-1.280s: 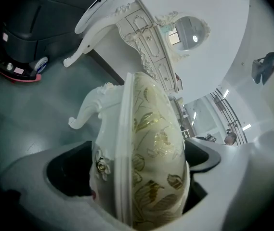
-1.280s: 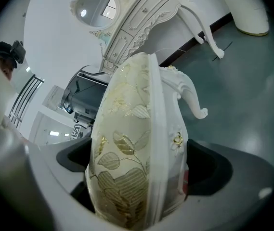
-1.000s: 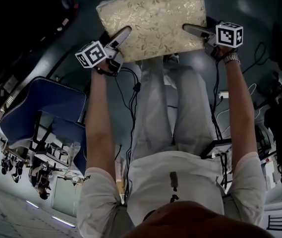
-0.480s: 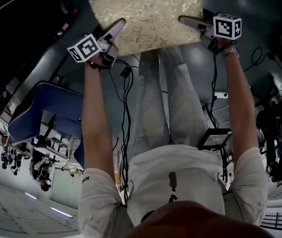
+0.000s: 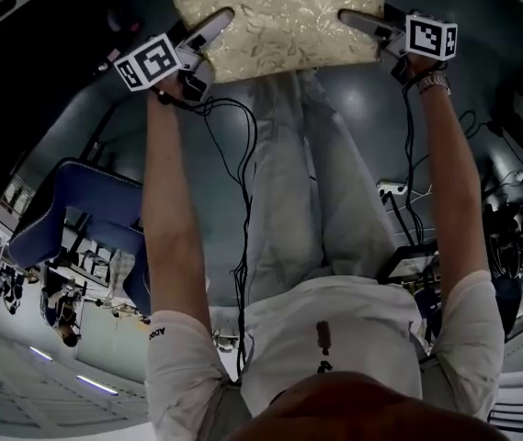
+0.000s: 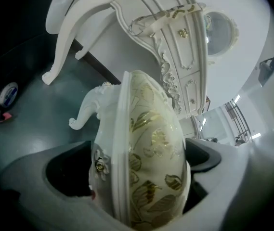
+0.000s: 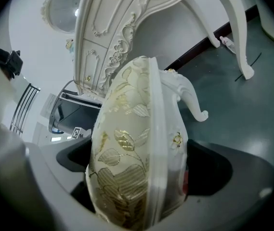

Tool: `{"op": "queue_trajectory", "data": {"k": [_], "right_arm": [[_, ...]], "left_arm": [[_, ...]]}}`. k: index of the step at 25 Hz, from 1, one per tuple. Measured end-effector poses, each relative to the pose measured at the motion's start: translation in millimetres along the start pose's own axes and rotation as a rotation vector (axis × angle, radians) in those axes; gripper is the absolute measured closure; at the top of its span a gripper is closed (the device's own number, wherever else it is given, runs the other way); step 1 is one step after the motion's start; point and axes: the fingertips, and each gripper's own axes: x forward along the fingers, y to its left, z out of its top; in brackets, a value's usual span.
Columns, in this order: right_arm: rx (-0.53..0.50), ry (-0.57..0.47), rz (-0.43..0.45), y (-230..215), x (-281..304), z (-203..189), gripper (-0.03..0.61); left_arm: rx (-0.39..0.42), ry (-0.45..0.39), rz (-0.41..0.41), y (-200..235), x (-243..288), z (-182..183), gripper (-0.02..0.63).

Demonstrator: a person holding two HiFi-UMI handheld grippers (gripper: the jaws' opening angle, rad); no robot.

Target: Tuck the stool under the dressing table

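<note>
The stool (image 5: 275,12), white-framed with a gold leaf-patterned cushion, is at the top of the head view, held off the dark floor. My left gripper (image 5: 209,33) is shut on its left side and my right gripper (image 5: 360,24) on its right side. In the left gripper view the cushion (image 6: 151,148) fills the space between the jaws, with a curled white stool leg (image 6: 84,112) beyond. The ornate white dressing table (image 6: 175,32) stands just ahead, its curved leg (image 6: 62,42) on the floor. The right gripper view shows the stool (image 7: 127,148), the dressing table (image 7: 112,28) and its leg (image 7: 238,32).
A blue chair (image 5: 68,214) stands to my left. Cables (image 5: 238,163) run over the floor by the person's legs, with a power strip (image 5: 392,189) and a black box (image 5: 410,265) at the right. A tape roll (image 6: 6,94) lies left of the table's leg.
Both grippers, still shut on the stool, have carried it forward, toward the top of the head view. The person has stepped forward with it.
</note>
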Motion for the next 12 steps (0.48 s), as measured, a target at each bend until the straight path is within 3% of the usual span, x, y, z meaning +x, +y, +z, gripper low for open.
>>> {"op": "queue_trajectory", "data": {"k": [3,7,12], "right_arm": [[0.015,0.004,-0.034,-22.8,19.2,39.1,-0.025],[-0.001,-0.012,-0.014,-85.8,42.0,142.6,-0.025],[-0.009,-0.003,-0.015,-117.4,50.5,179.6,-0.025]], "left_arm": [[0.004,-0.004,-0.006,15.2,29.0,40.0,0.012],[0.017,0.003,-0.007,33.9,122.6,121.4,0.011],[-0.001,0.002,0.0,45.8,162.4,144.2,0.011]]}}
